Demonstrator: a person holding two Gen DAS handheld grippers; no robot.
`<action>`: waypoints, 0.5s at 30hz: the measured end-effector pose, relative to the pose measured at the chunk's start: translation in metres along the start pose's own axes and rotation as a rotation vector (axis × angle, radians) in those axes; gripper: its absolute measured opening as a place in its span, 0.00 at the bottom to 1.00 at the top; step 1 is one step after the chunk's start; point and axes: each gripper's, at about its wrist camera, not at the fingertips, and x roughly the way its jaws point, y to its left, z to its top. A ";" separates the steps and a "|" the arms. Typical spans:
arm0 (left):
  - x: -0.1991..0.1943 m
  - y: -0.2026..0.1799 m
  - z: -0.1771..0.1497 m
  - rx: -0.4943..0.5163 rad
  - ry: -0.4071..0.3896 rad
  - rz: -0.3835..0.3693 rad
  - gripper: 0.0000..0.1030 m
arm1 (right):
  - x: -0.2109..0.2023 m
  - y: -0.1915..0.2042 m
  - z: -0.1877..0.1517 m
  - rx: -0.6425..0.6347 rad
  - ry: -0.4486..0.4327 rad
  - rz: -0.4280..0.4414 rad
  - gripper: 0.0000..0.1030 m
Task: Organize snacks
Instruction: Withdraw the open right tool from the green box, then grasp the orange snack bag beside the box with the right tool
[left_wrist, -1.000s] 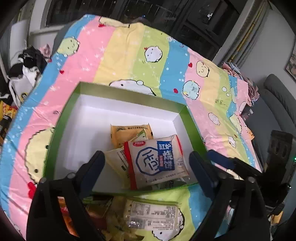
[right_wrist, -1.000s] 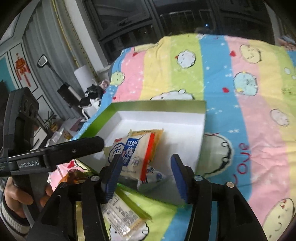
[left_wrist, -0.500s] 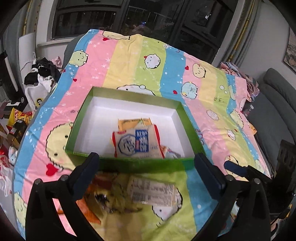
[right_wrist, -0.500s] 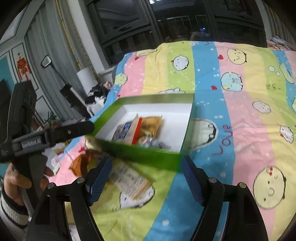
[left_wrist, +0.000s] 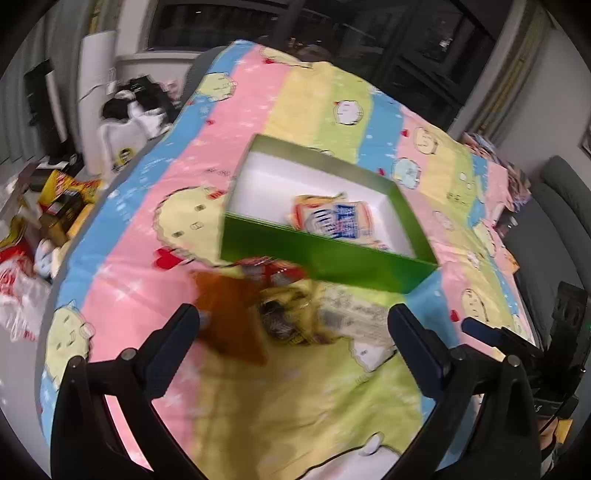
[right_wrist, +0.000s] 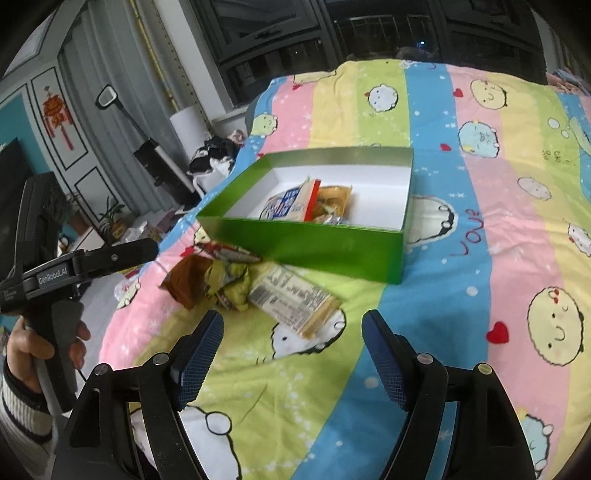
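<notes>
A green box (left_wrist: 325, 258) (right_wrist: 306, 243) with a white inside lies on the striped bedspread. It holds a blue-and-white snack packet (left_wrist: 336, 221) (right_wrist: 291, 203) and an orange one (right_wrist: 332, 199). In front of the box lie a brown packet (left_wrist: 229, 314) (right_wrist: 188, 280), a crumpled yellow-green one (right_wrist: 232, 284) and a pale labelled packet (left_wrist: 351, 314) (right_wrist: 295, 302). My left gripper (left_wrist: 291, 350) is open and empty, above the loose packets. My right gripper (right_wrist: 291, 354) is open and empty, near the pale packet. The left gripper also shows in the right wrist view (right_wrist: 110, 258).
The cartoon bedspread (right_wrist: 480, 258) covers the whole bed. Bags, boxes and clothes lie on the floor left of the bed (left_wrist: 55, 206). A grey sofa (left_wrist: 554, 221) stands to the right. Dark windows are behind the bed.
Both grippers have pulled back and up from the box, empty. The box and loose packets now lie further off. The left view is blurred by motion.
</notes>
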 end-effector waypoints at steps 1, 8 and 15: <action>-0.001 0.006 -0.003 -0.012 0.000 0.008 0.99 | 0.001 0.001 -0.001 -0.002 0.005 0.003 0.76; -0.003 0.047 -0.027 -0.117 -0.018 -0.009 0.99 | 0.017 0.011 -0.014 -0.006 0.053 0.054 0.75; 0.006 0.072 -0.031 -0.165 -0.007 -0.020 0.99 | 0.050 0.050 -0.025 -0.053 0.121 0.209 0.75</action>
